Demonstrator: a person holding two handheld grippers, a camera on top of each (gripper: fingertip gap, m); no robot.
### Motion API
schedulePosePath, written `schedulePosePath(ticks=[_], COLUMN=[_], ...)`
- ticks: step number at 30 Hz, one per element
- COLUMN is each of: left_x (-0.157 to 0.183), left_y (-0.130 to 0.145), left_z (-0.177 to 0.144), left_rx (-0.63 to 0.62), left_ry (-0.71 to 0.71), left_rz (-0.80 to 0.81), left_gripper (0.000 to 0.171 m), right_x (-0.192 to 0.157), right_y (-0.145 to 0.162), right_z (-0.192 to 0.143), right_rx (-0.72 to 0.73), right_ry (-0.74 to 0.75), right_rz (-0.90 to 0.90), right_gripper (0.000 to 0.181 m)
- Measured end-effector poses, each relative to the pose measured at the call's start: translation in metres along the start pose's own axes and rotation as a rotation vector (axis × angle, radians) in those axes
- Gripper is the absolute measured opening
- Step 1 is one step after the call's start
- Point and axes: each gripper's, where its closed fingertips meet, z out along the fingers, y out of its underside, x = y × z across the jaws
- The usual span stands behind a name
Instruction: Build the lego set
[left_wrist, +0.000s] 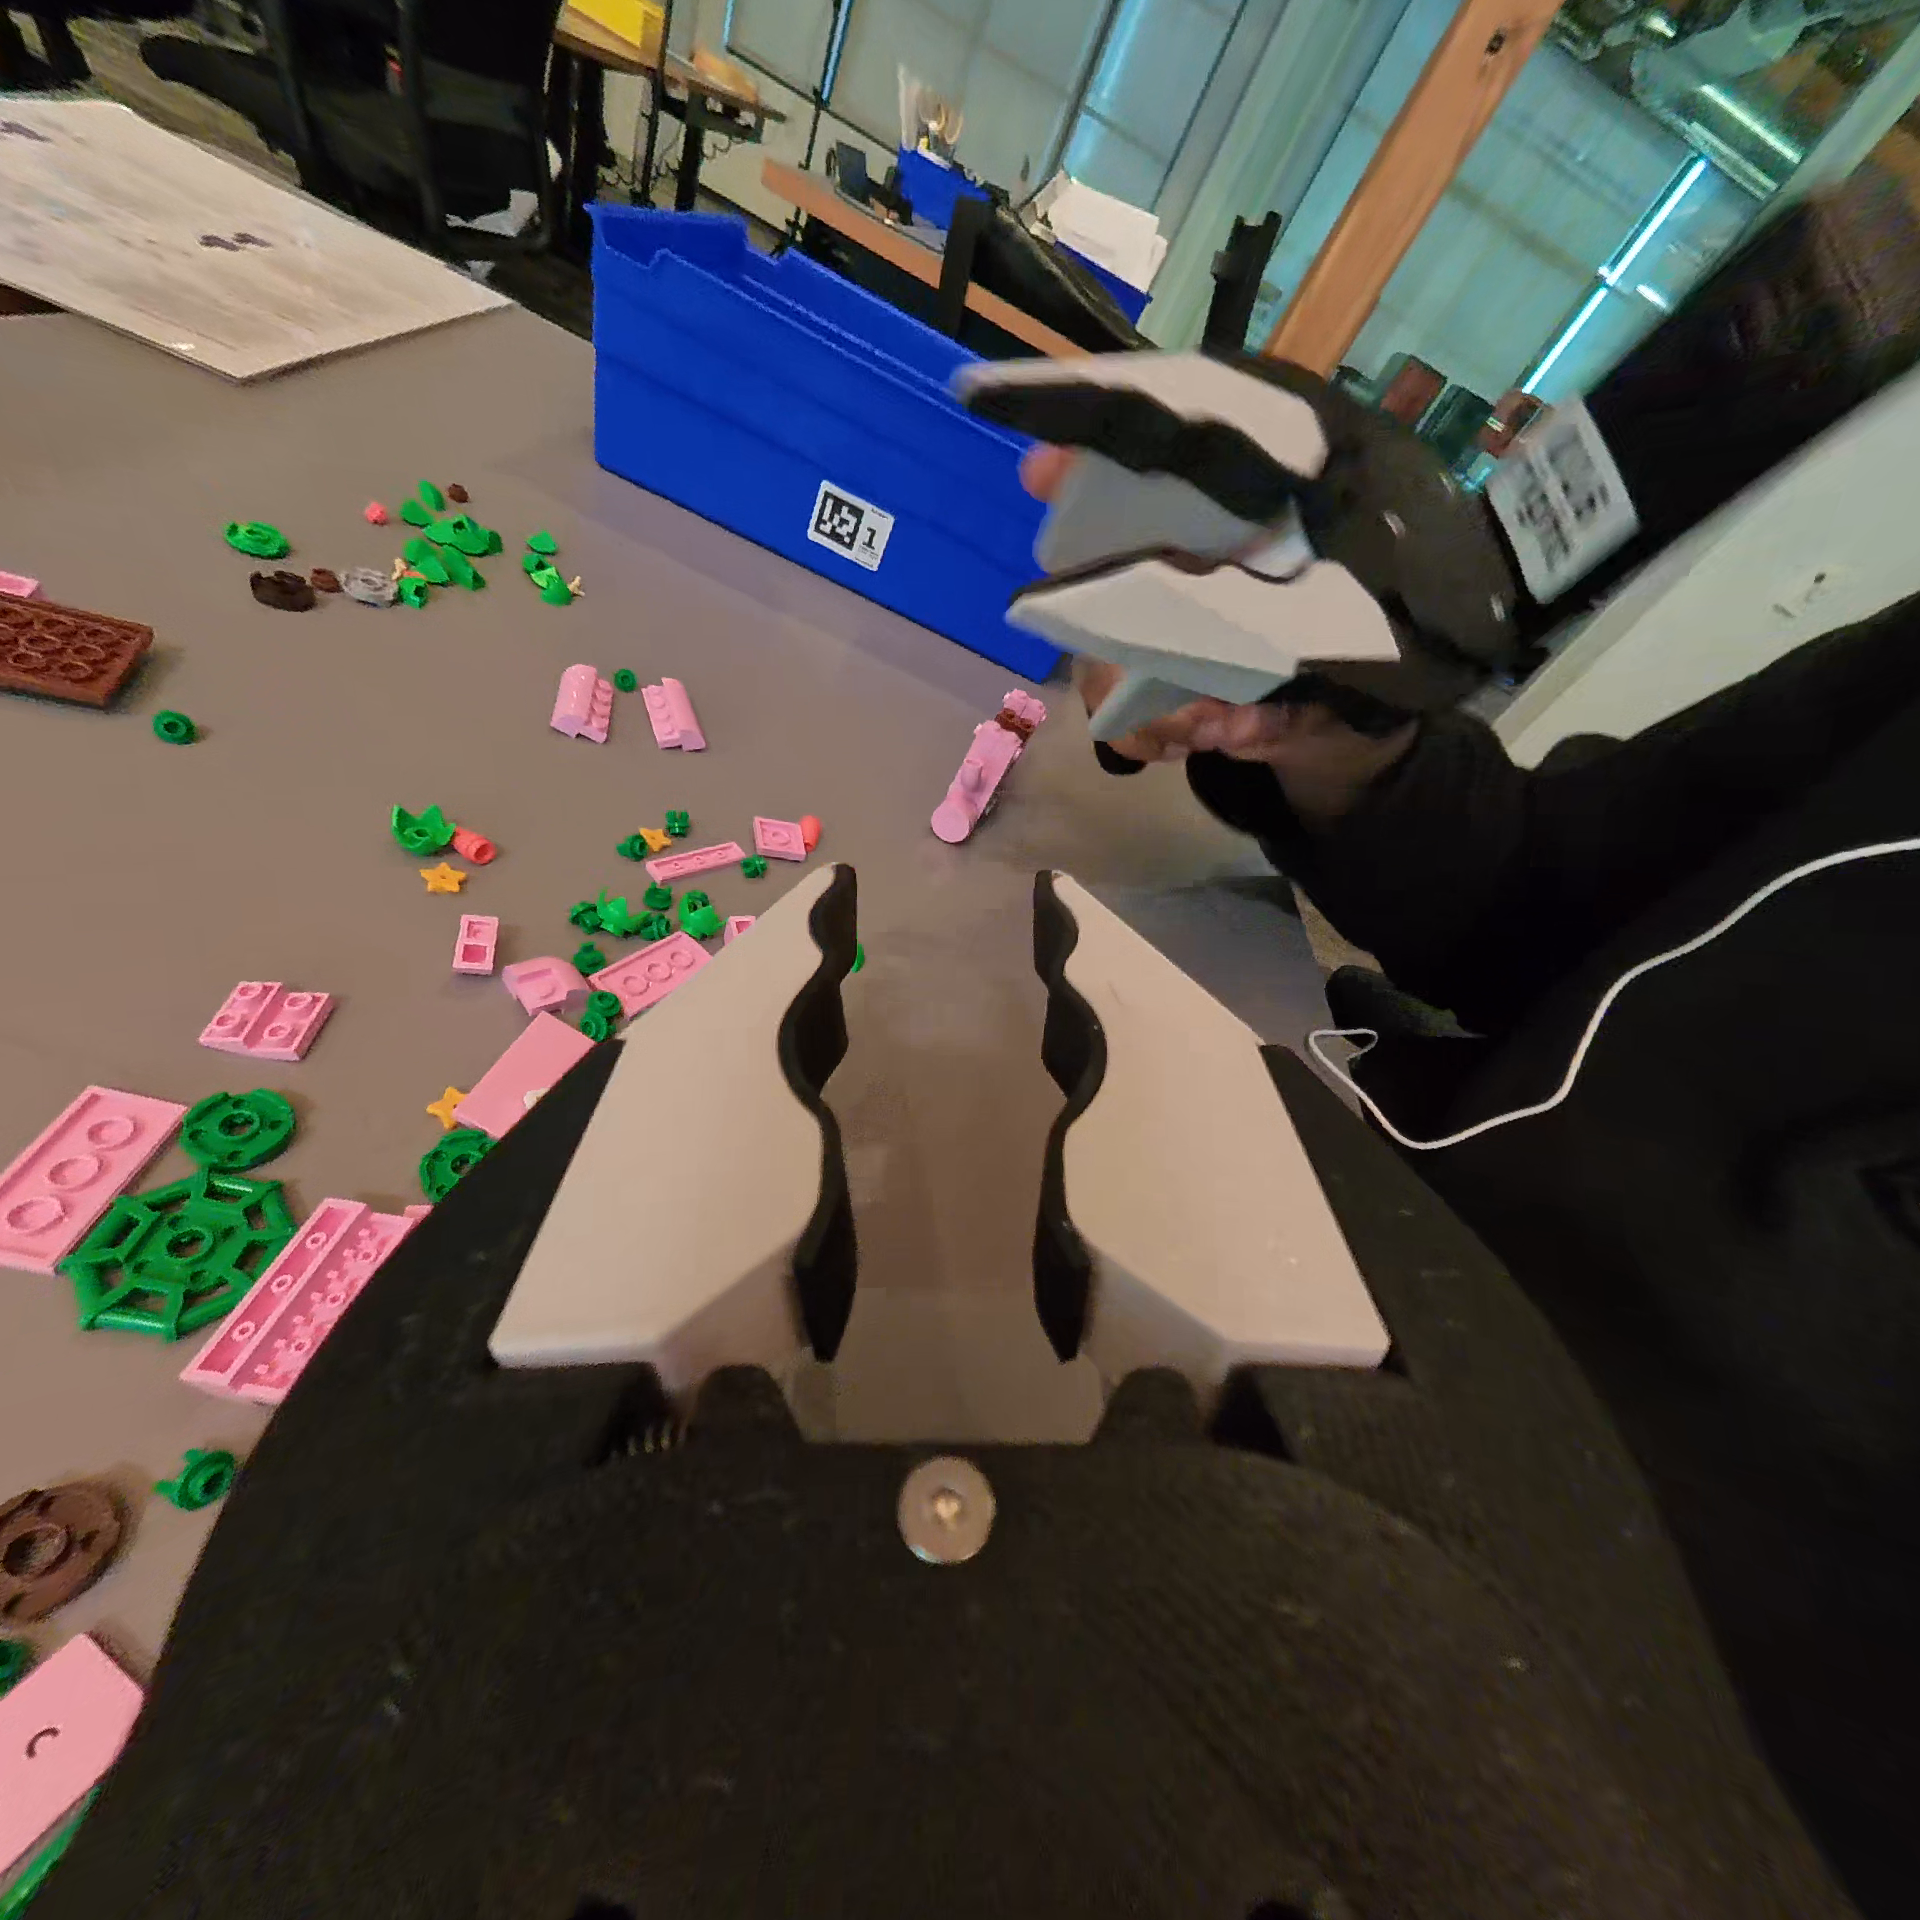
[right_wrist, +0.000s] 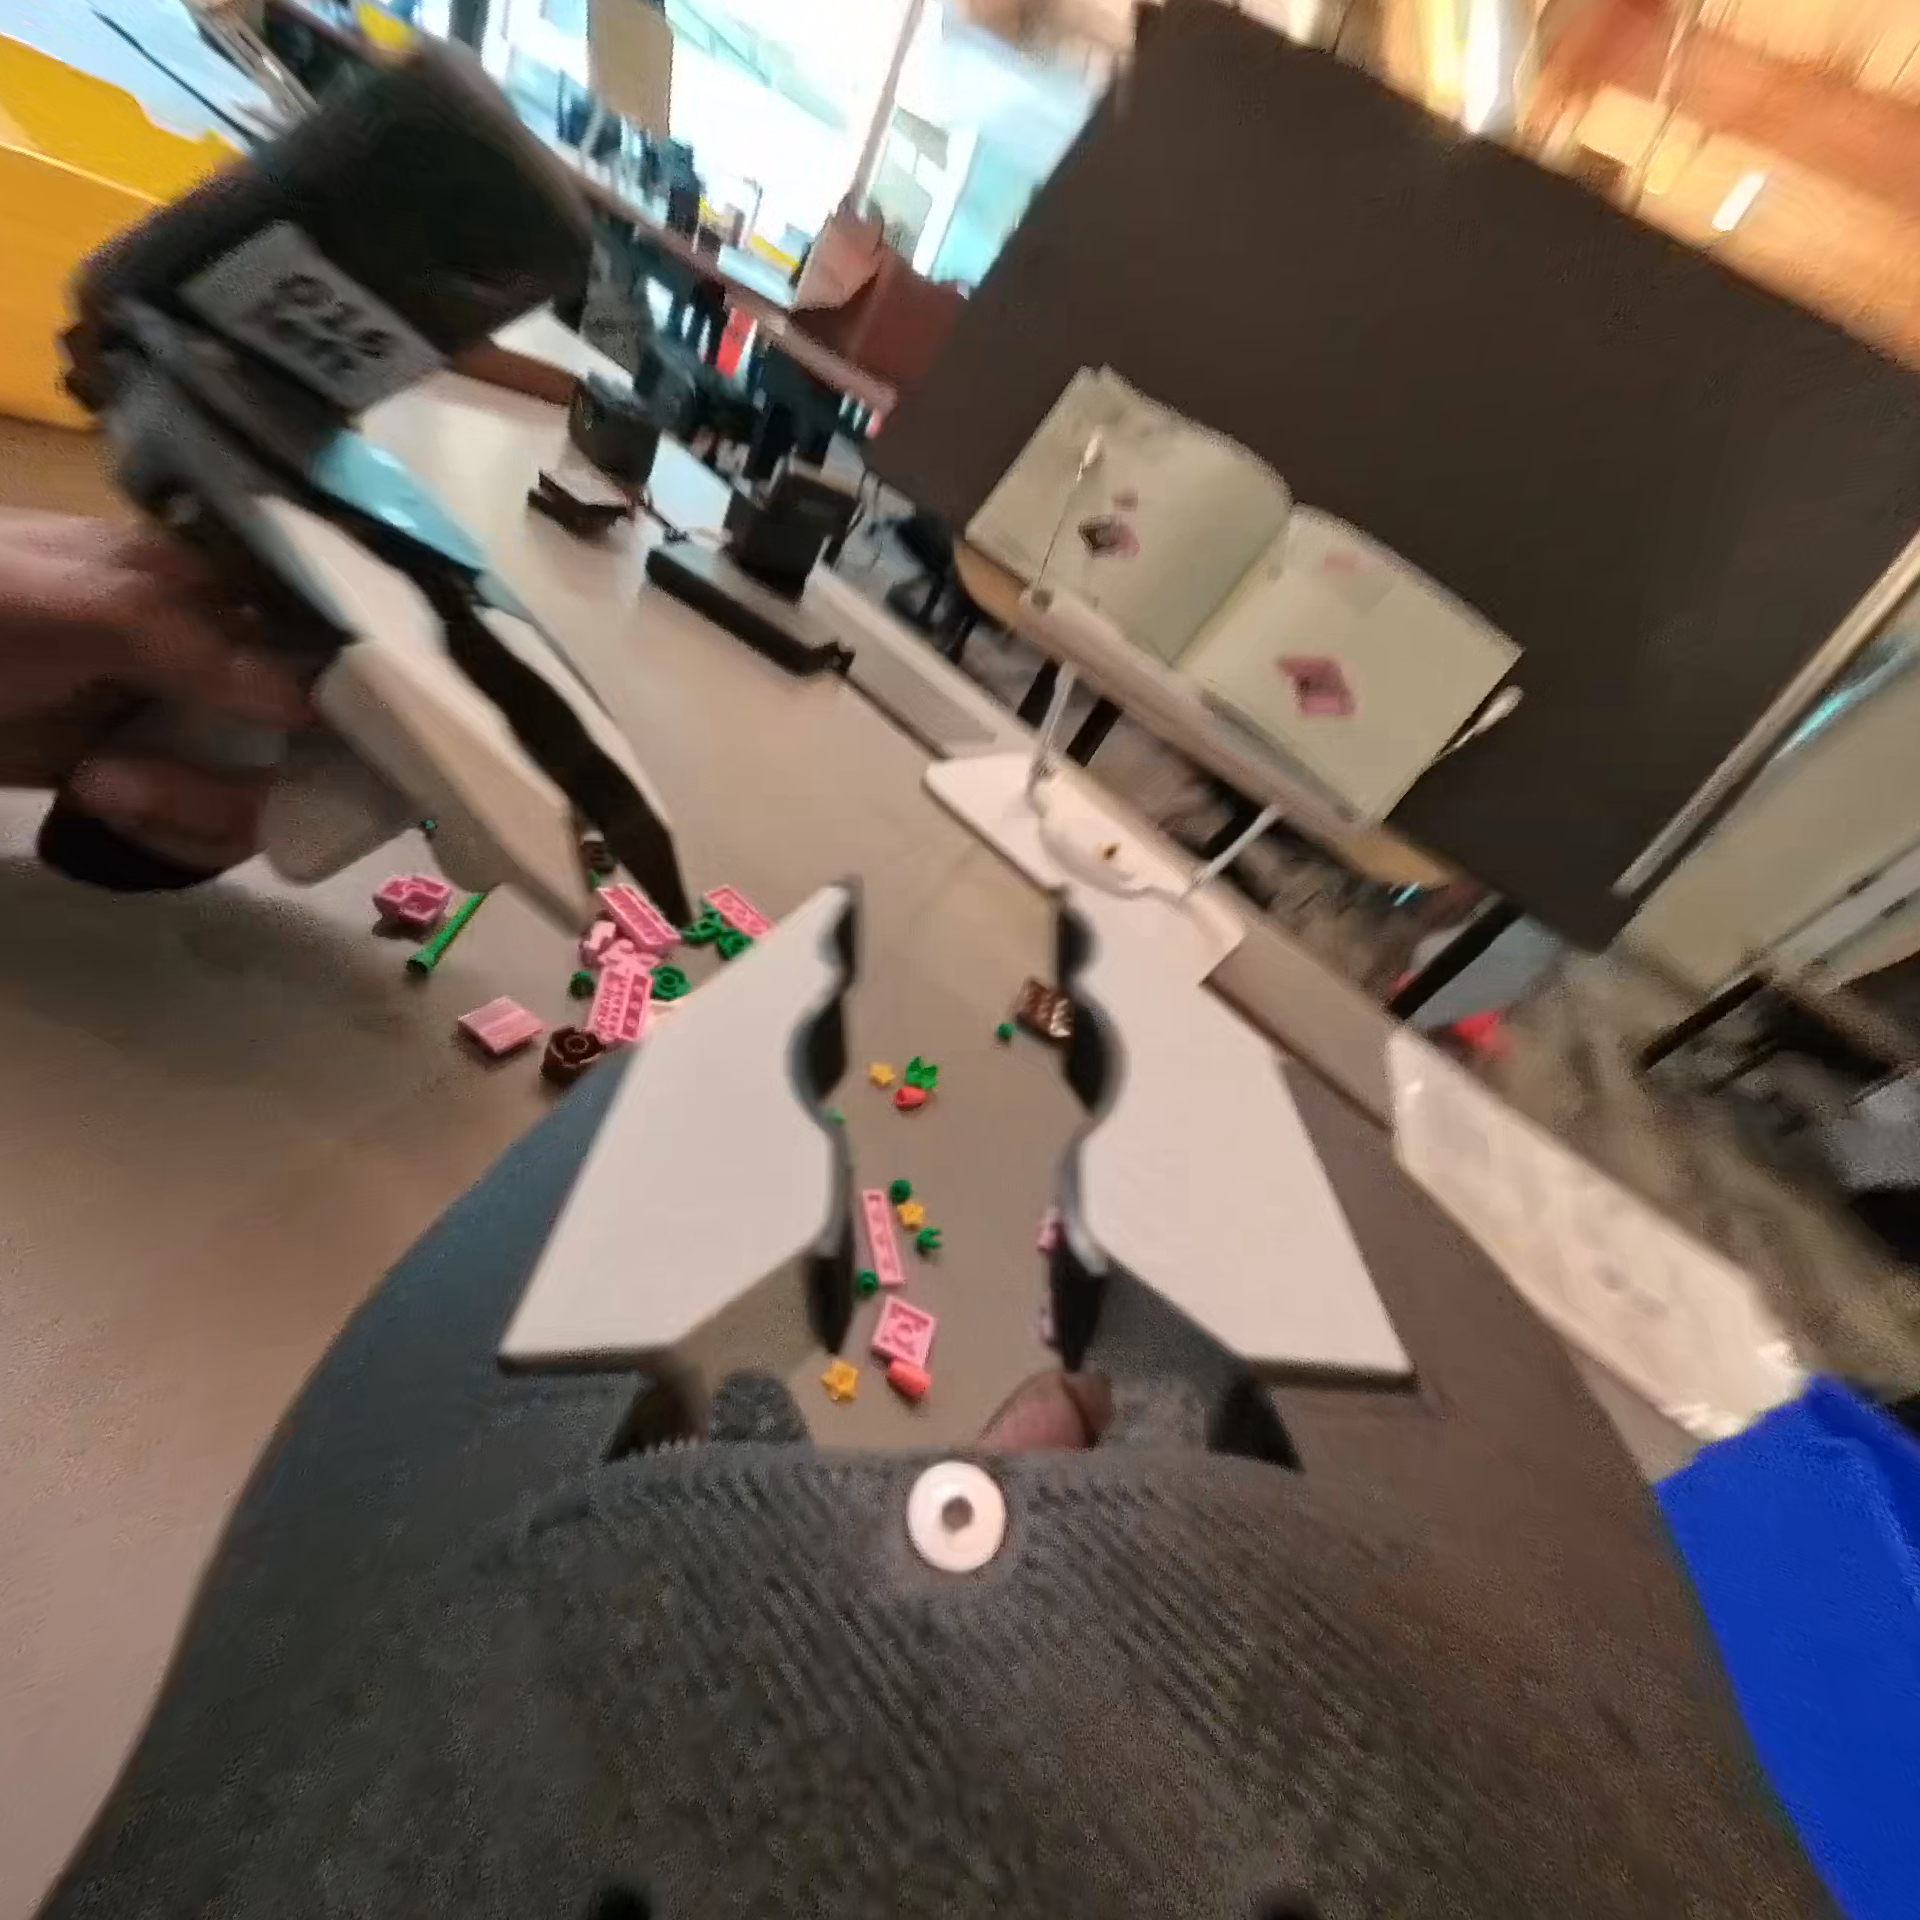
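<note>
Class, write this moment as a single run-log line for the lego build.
phase: between picks | left hand-held gripper: open, empty | right hand-held gripper: open, empty, raised | pink assembly: on table | loose bricks: scattered

Matt grey table (left_wrist: 312, 436); glossy plastic Lego pieces (left_wrist: 291, 1299); smooth blue plastic bin (left_wrist: 769, 416); left gripper (left_wrist: 945, 883): matt grey fingers, rough black body, 1 shiny metal screw (left_wrist: 945, 1509).
</note>
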Motion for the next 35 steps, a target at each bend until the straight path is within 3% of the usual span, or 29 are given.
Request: schedulePosePath(ticks=[2,4,6,9,12,16,19,21,23,26,29,32,35], left_x=[0.002,-0.001,-0.005,-0.006,-0.006,-0.019,-0.022,-0.024,-0.027,-0.030,-0.026,-0.002,0.034], left_y=[-0.001,0.002,0.005,-0.001,-0.008,-0.007,-0.013,-0.016,-0.017,-0.021,-0.035,-0.062,-0.077], left_z=[-0.001,-0.002,-0.004,-0.010,-0.016,-0.024,-0.030,-0.034,-0.036,-0.040,-0.048,-0.062,-0.072], left_rx=[0.004,-0.020,-0.041,-0.006,0.022,-0.003,0.024,0.042,0.043,0.066,0.155,0.333,0.437], left_ry=[-0.002,-0.021,-0.036,-0.043,-0.043,-0.118,-0.136,-0.146,-0.165,-0.181,-0.166,-0.041,0.172], left_rz=[0.003,-0.003,-0.011,-0.027,-0.041,-0.010,-0.017,-0.026,-0.024,-0.020,-0.011,0.011,0.016], left_gripper=[0.033,0.033,0.033,0.033,0.033,0.033,0.033,0.034,0.034,0.038,0.044,0.054,0.059], right_x=[0.004,0.010,0.026,0.055,0.053,0.053,0.048,0.045,0.046,0.041,0.015,-0.017,-0.029], right_y=[0.012,0.022,0.039,0.095,0.144,0.165,0.165,0.164,0.162,0.128,0.044,-0.054,-0.117], right_z=[0.024,0.050,0.084,0.135,0.164,0.180,0.187,0.187,0.186,0.181,0.156,0.097,0.030], right_rx=[-0.158,-0.271,-0.347,-0.540,-0.705,-0.761,-0.762,-0.755,-0.740,-0.602,-0.323,-0.001,0.269], right_ry=[-0.121,-0.206,-0.209,-0.160,-0.229,-0.197,-0.216,-0.237,-0.225,-0.254,-0.402,-0.670,-0.923], right_rz=[0.143,0.247,0.277,0.263,0.310,0.236,0.309,0.318,0.282,0.276,0.388,0.646,0.970], right_gripper=[0.068,0.082,0.080,0.078,0.085,0.079,0.063,0.042,0.042,0.041,0.042,0.042,0.041])
